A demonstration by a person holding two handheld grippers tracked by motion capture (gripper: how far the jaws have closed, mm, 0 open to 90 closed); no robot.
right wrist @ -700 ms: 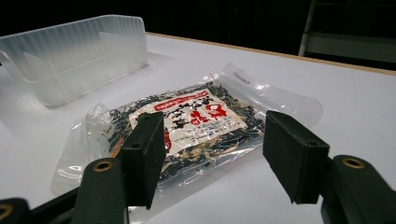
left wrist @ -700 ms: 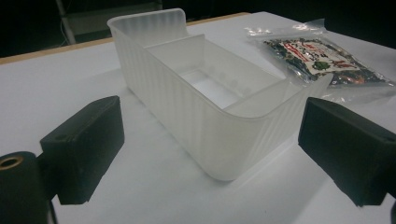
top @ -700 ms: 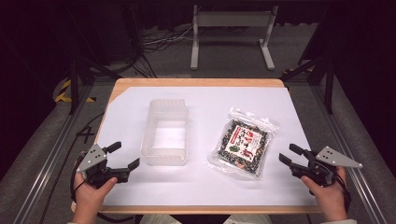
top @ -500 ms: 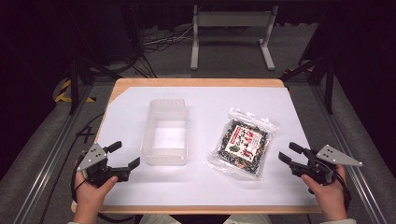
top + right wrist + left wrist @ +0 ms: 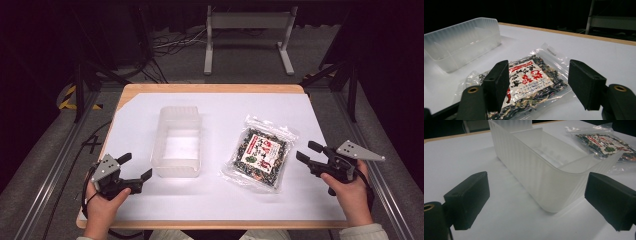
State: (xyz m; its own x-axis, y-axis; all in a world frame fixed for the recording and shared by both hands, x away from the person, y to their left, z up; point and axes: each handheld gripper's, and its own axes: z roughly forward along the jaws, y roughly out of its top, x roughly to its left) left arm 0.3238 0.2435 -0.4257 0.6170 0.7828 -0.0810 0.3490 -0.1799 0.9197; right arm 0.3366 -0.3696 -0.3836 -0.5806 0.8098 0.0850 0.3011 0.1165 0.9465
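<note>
Clear plastic packet of dark dried food [image 5: 258, 156], red-and-white label with East Asian script too small to read, lies flat at 4 o'clock on white table sheet [image 5: 260, 107]. Translucent ribbed plastic bin [image 5: 177, 142] sits just left of it. Left gripper [image 5: 136, 171] at 8, right gripper [image 5: 306, 151] at 4, both spread wide, holding nothing. Unchanged from earlier frames.

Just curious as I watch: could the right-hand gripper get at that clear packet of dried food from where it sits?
Probably yes. The right gripper stands open beside the packet, which lies flat on the white table with nothing between them.
</note>
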